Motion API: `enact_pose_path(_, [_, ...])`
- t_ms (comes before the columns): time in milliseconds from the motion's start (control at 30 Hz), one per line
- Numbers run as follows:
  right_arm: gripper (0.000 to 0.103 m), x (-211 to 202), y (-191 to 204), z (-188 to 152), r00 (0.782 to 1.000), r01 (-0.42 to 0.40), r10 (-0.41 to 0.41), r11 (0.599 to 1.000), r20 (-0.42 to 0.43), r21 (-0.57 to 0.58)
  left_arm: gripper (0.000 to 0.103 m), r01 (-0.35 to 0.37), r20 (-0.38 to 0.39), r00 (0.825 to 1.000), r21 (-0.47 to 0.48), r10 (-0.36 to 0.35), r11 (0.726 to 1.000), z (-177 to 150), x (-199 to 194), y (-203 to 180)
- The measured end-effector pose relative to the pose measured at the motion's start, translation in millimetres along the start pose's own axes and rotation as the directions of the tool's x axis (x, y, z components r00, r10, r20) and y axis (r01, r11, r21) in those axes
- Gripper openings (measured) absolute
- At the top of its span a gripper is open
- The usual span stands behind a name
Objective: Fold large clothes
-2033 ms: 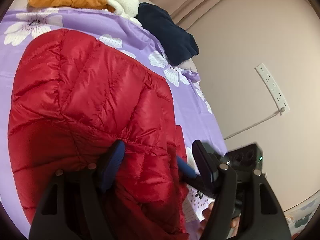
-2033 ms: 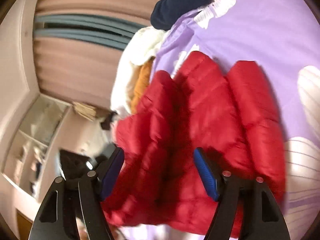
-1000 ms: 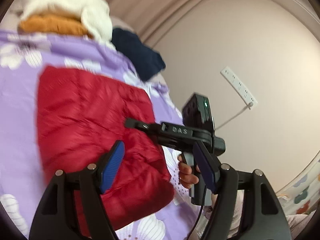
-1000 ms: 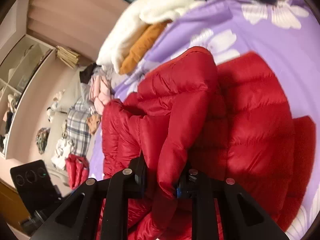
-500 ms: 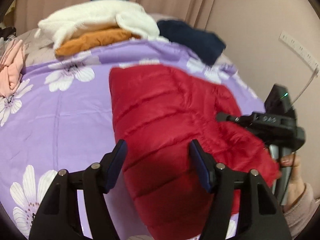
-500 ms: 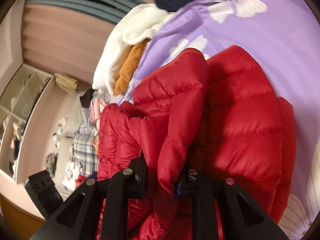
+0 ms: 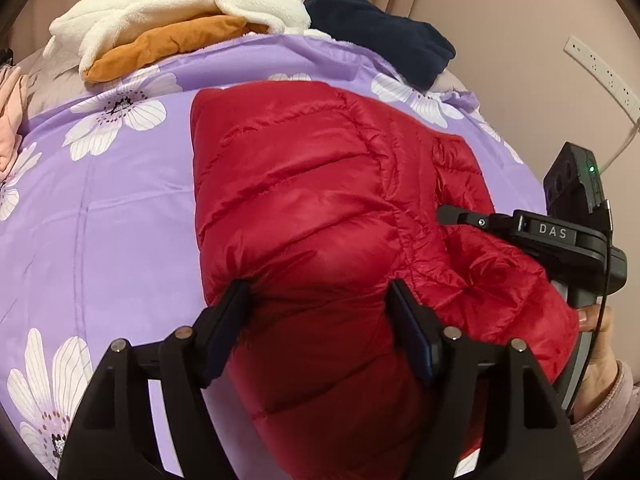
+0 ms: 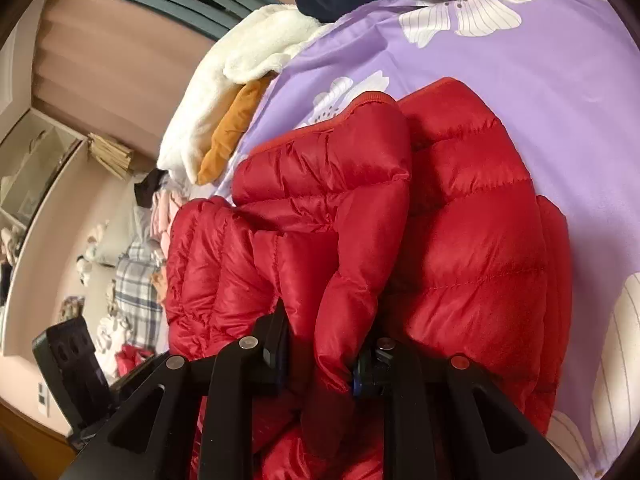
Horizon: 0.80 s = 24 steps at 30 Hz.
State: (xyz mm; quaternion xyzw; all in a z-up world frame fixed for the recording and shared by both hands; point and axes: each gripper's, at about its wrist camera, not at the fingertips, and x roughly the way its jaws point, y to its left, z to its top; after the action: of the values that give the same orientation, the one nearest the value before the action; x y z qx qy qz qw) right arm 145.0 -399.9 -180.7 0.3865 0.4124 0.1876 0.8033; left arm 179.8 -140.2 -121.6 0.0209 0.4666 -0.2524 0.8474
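A red quilted down jacket lies partly folded on the purple flowered bedsheet. My left gripper is open, its fingers straddling the jacket's near end. My right gripper is shut on a puffy fold of the red jacket, probably a sleeve, and holds it up over the jacket's body. The right gripper also shows at the right of the left wrist view, against the jacket's right side.
At the bed's far edge lie a white fleece on an orange garment and a navy garment. A power strip hangs on the wall at right. Shelves and piled clothes stand beyond the bed.
My right gripper closed on a jacket fold about a second ago and still holds it. My left gripper has swung round and come down over the jacket's near end, still open.
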Motion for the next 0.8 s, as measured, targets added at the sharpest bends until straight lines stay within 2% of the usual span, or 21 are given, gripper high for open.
enact_pose_path(233, [0.022, 2.3, -3.3, -1.2, 1.000, 0.024, -0.024, 1.000, 0.008, -0.008, 0.074, -0.017, -0.016, 1.000, 0.025, 0.018, 1.000, 1.9, 10.9, -6.9])
enact_pose_path(367, [0.024, -2.8, -3.2, -3.0, 1.000, 0.002, -0.002, 1.000, 0.024, 0.005, 0.074, -0.003, -0.014, 1.000, 0.015, 0.004, 1.000, 2.9, 12.5, -5.8])
enact_pose_path(500, [0.040, -22.9, 13.4, -5.1, 0.996, 0.055, -0.051, 0.997, 0.076, -0.061, 0.075, 0.004, -0.013, 1.000, 0.015, -0.004, 1.000, 2.8, 11.6, -7.2])
enact_pose_path(600, [0.041, -45.8, 35.4, -8.6, 0.985, 0.123, -0.102, 0.979, 0.137, -0.160, 0.075, 0.007, -0.011, 1.000, 0.008, -0.007, 1.000, 3.1, 10.6, -7.7])
enact_pose_path(733, [0.041, -65.1, 64.6, -19.9, 0.964, 0.223, -0.168, 0.932, 0.206, -0.287, 0.075, 0.002, -0.006, 1.000, 0.015, -0.002, 1.000, 2.7, 10.0, -10.4])
enact_pose_path(800, [0.041, -72.3, 79.9, -29.7, 0.963, 0.218, -0.142, 0.910, 0.229, -0.353, 0.075, -0.008, -0.002, 1.000, 0.033, 0.008, 0.999, 2.1, 9.6, -14.2])
